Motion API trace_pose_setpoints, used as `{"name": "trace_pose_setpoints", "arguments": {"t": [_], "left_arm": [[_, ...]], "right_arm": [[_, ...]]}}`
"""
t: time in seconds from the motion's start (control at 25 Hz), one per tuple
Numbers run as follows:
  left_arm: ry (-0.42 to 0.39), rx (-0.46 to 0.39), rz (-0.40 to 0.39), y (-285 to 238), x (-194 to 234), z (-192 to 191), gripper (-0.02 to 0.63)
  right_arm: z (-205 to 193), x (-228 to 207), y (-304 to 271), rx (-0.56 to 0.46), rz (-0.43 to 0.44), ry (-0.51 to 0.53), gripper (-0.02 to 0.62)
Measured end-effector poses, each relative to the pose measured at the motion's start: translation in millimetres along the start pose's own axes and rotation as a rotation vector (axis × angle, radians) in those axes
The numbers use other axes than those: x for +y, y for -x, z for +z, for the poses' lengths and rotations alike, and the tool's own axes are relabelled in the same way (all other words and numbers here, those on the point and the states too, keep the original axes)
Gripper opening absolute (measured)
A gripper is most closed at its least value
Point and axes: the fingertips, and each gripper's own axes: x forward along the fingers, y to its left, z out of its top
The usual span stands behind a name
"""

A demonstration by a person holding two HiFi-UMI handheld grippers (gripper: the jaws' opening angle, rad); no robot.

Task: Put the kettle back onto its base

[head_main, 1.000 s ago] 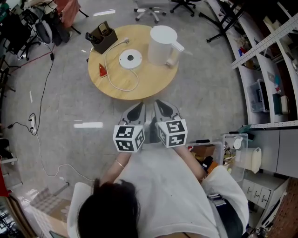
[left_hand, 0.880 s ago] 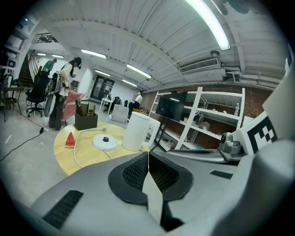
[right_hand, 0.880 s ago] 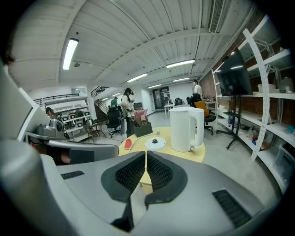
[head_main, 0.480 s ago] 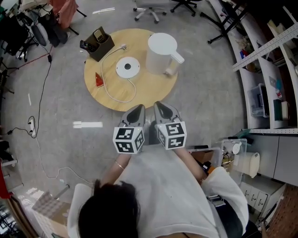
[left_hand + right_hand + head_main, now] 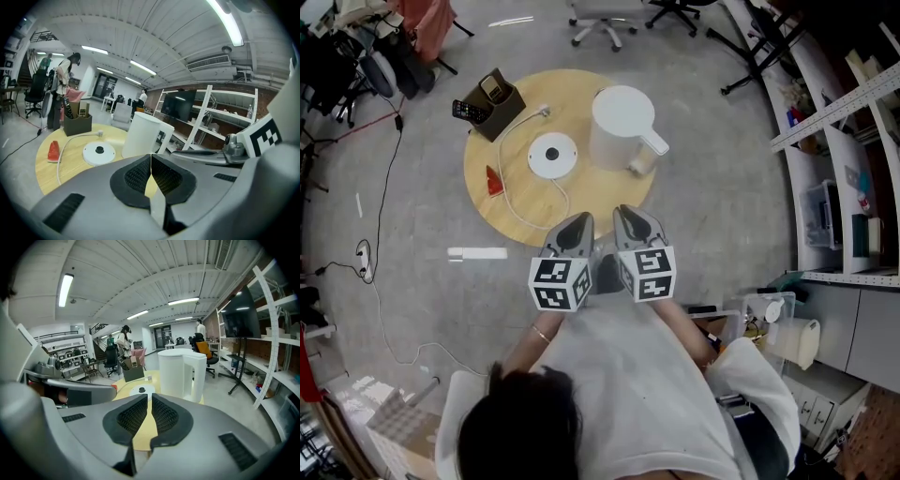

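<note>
Left tool [image 5: 579, 219], right tool [image 5: 624, 212]: both closed

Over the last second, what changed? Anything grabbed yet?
The left gripper and the right gripper came forward together toward the table. In the head view their tips now overlap its near edge. Nothing was taken hold of or let go: both jaws stay shut and empty. The kettle still stands on the table, off its base and to the right of it.
</note>
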Motion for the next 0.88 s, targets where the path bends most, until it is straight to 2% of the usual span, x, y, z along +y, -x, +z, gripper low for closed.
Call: {"name": "trace_pose_setpoints", "arguments": {"t": [0.36,0.72,0.76,0.88], "left_arm": [[0.003,0.025,-0.014,-27,-1,6,0.026],[0.002,0.036,-0.013,-46,0,10,0.026],[0.004,0.037,-0.012,-49,-1,10,0.027],[0.006,0.037,-0.009,-56,-3,12,0.026]], "right_arm": [[9,-35,-12,-0.003,-0.083,-0.006,0.028],[16,-59,-21,-0.012,-0.124,-0.005,0.032],[16,-61,-22,-0.011,-0.12,-0.008,0.036],[16,-65,-25,-0.006,-0.094,-0.018,0.108]]}}
